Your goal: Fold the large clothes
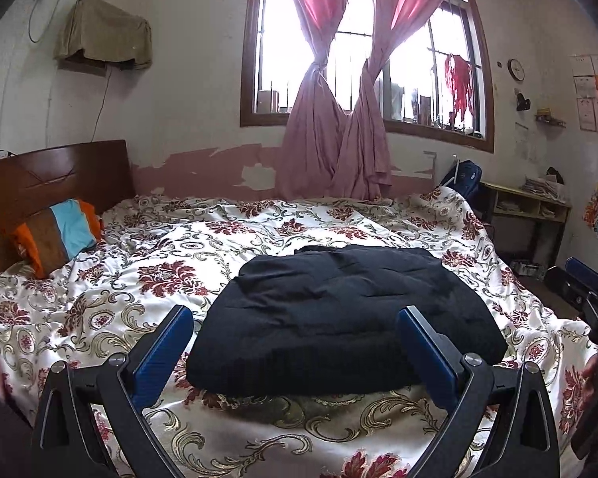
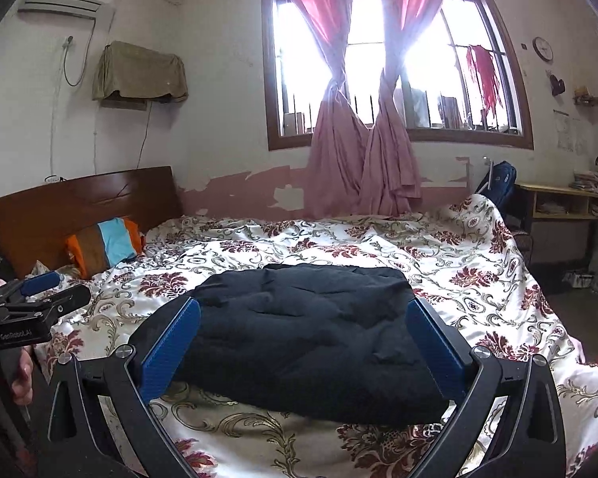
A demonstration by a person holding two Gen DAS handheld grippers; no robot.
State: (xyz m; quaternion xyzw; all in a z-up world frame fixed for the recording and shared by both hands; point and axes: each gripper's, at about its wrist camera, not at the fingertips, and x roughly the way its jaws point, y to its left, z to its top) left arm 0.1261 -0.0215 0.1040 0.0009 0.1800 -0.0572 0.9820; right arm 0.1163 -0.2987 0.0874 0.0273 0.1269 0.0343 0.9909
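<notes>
A black garment (image 1: 339,318) lies folded into a thick rectangle on the flowered bedspread (image 1: 139,279), near the bed's front edge. It also shows in the right wrist view (image 2: 311,338). My left gripper (image 1: 295,318) is open and empty, held above the near edge of the garment, its blue pads (image 1: 161,354) wide apart. My right gripper (image 2: 303,310) is open and empty too, above the garment's near side. The right gripper shows at the right edge of the left wrist view (image 1: 590,286); the left one shows at the left edge of the right wrist view (image 2: 40,290).
A striped orange, brown and blue pillow (image 1: 59,235) leans on the wooden headboard (image 1: 52,179) at the left. Pink curtains (image 1: 339,139) hang at the window behind the bed. A desk (image 1: 530,207) and a blue backpack (image 1: 462,177) stand at the right.
</notes>
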